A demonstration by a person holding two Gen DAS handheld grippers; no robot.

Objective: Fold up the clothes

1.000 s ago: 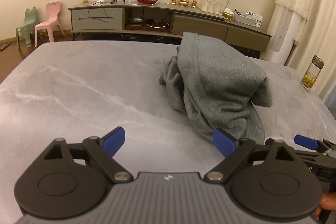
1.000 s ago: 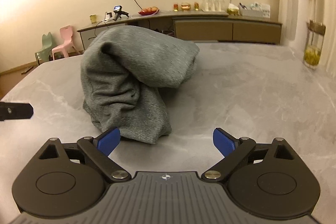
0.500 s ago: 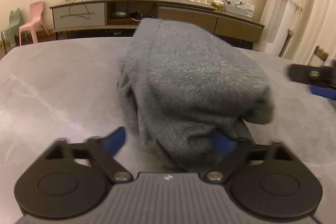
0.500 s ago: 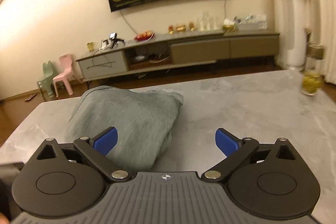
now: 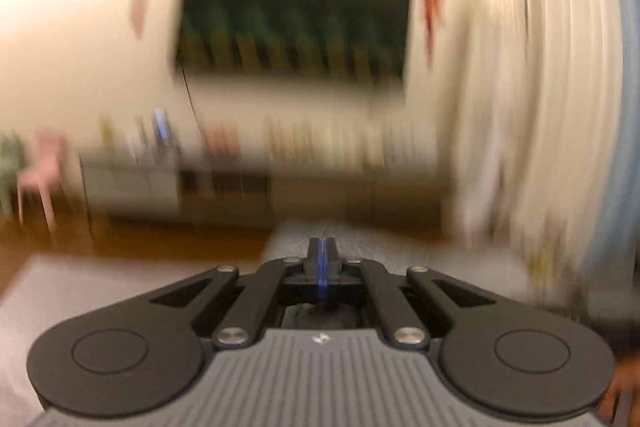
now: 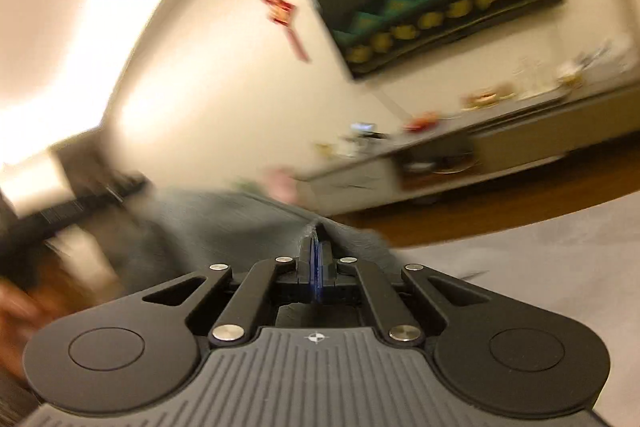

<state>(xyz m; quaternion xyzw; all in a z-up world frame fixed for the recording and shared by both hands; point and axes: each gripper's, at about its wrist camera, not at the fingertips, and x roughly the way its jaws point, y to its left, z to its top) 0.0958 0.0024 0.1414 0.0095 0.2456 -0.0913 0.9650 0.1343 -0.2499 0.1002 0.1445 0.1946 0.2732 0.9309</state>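
Both views are blurred by motion and tilted up toward the room. My left gripper [image 5: 319, 247] is shut, and a strip of the grey garment [image 5: 360, 241] shows just beyond its fingertips, with dark cloth visible under the linkage. My right gripper [image 6: 316, 239] is shut too, with a fold of the grey garment [image 6: 224, 219] pinched at its tip and stretching away to the left. The garment is raised off the grey marble table [image 6: 560, 251], of which only patches show.
A low TV cabinet [image 6: 500, 143] with small items stands along the far wall under a dark screen [image 5: 292, 23]. A pink child's chair [image 5: 38, 175] is at the left and pale curtains [image 5: 540, 107] at the right. A blurred hand [image 6: 16, 311] is at the left edge.
Both grippers went from open to shut on the grey garment. Both cameras have swung upward, and the garment has come up off the table.
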